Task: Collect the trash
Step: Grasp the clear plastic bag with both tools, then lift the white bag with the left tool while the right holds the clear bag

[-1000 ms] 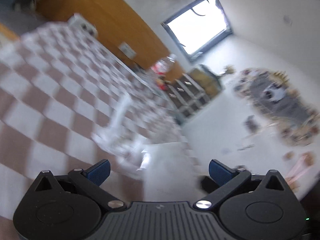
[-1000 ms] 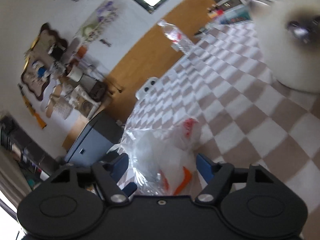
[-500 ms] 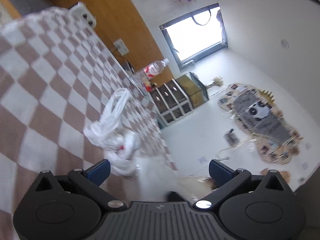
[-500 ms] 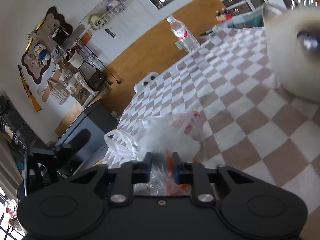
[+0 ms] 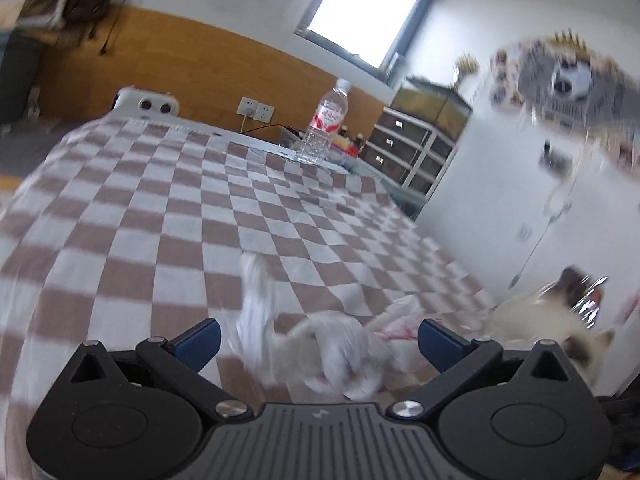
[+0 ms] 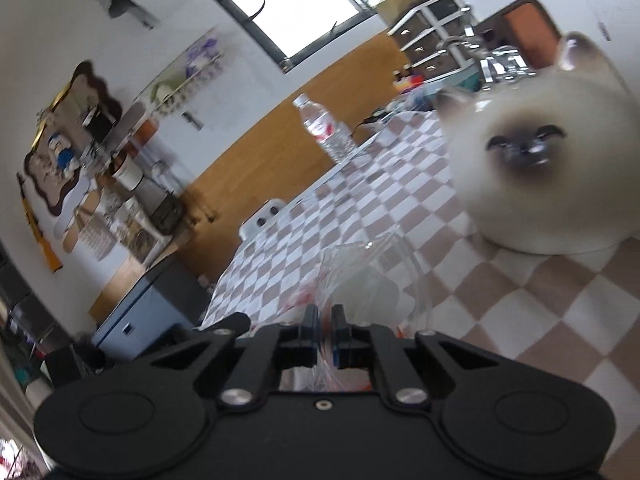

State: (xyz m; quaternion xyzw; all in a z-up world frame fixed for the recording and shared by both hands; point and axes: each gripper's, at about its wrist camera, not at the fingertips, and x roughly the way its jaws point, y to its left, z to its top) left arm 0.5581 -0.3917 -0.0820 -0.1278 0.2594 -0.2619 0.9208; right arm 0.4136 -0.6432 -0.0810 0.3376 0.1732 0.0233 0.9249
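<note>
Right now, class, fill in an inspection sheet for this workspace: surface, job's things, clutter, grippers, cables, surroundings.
Surface: brown-and-white checked tablecloth.
Job's things: crumpled thin white plastic bag with red print, lying on the cloth.
Clutter: clear plastic water bottle with red label, upright; cream cat-faced plush.
Grippers: left gripper open, bag between fingers; right gripper shut on bag.
Cables: dark cord from wall socket.
Surroundings: window, drawer unit.

The right hand-held gripper (image 6: 325,332) pinches a clear plastic bag (image 6: 360,276) on the checkered bed (image 6: 540,312); a cat (image 6: 536,168) sits at two o'clock.
</note>
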